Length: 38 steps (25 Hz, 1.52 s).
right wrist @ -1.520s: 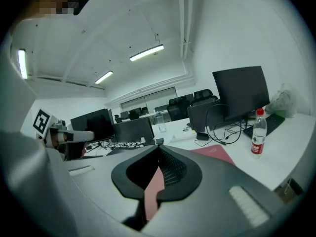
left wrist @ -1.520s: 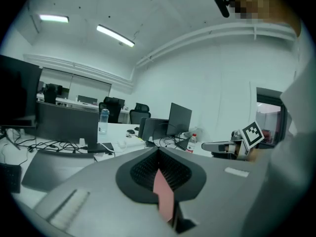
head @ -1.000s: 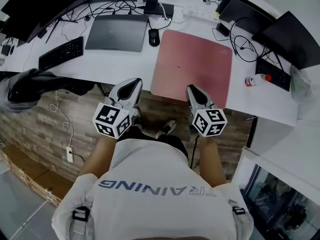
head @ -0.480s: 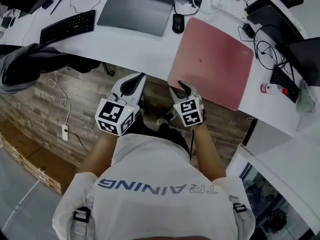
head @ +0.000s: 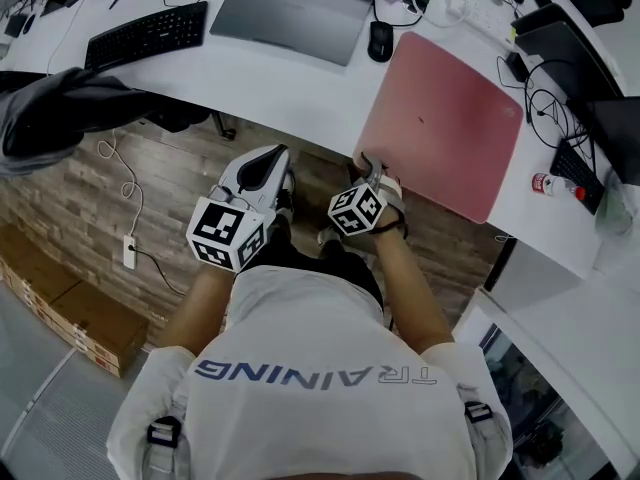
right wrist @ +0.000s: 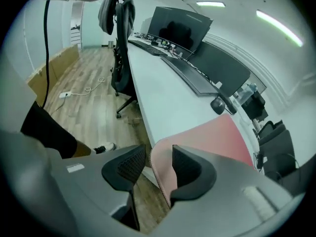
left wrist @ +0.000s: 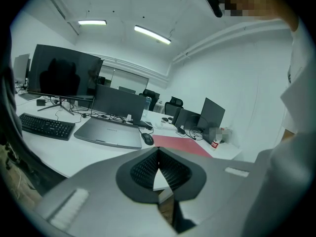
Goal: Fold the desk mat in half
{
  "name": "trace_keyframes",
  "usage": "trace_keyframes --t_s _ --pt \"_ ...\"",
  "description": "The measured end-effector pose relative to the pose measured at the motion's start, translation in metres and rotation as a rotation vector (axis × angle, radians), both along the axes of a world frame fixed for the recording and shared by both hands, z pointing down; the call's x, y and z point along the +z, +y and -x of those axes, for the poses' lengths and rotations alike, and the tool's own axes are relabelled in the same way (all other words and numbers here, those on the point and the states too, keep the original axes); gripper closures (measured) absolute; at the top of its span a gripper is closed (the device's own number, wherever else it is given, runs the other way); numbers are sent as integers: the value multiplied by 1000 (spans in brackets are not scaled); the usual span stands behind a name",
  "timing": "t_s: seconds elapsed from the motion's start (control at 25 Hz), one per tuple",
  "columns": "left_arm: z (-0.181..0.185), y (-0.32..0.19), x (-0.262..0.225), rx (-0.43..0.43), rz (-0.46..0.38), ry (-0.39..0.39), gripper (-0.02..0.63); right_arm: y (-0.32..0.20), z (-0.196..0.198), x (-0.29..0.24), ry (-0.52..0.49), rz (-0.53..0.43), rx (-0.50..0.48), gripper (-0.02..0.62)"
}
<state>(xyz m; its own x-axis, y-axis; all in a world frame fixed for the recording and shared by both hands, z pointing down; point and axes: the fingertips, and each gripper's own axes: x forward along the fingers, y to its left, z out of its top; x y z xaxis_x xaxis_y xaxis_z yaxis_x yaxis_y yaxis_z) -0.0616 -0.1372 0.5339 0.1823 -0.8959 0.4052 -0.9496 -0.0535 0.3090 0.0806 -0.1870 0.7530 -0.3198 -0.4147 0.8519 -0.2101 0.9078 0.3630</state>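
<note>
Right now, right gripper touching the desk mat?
Cannot tell. Right gripper view: desk mat corner lies inside the right gripper, whose jaws have just been opening, clear of one, overlapping the other; contact unclear.

White desk (head: 300, 80) bears pink mat (head: 440, 128), mouse (head: 379, 41), keyboard (head: 147, 35), perhaps a laptop (head: 290, 13).

This is an office: a long white surface (head: 290, 78) carries a keyboard (head: 147, 35), a closed laptop (head: 290, 13), a mouse (head: 379, 41) and a pink desk mat (head: 440, 123), with monitors (left wrist: 61, 73) along its far edge. Swivel chairs (left wrist: 174, 103) stand beyond, under ceiling strip lights (left wrist: 152, 34).
</note>
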Motion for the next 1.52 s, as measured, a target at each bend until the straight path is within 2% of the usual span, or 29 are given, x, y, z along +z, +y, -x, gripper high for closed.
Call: trace_keyframes --t_s 0.08,0.2,0.28,0.36,0.52,0.64,0.88,1.08,1.52 --pt "2 0 0 2 1 6 604 -1 0 1 6 -21 11 426" --pt "-1 -3 -5 20 -9 10 605 -2 -1 -7 -49 24 61 470" --pt "-5 -7 -9 35 -18 11 604 -1 -1 -16 -94 42 86 560" --pt "-10 -10 -13 51 -23 5 606 -4 -3 -24 -150 63 124 566" --pt "-26 -22 -26 105 -45 -40 604 -24 -21 -47 -355 189 303 568" --pt "-43 -33 -37 146 -66 -49 606 -39 -42 -68 -436 181 382 568" --pt "-85 -70 -62 252 -121 -64 605 -75 -112 -99 -580 153 584 568" --pt "-124 -96 -73 330 -150 -70 605 -92 -174 -111 -644 119 712 568" --pt "-218 -125 -83 468 -171 -39 605 -92 -298 -100 -673 83 951 568"
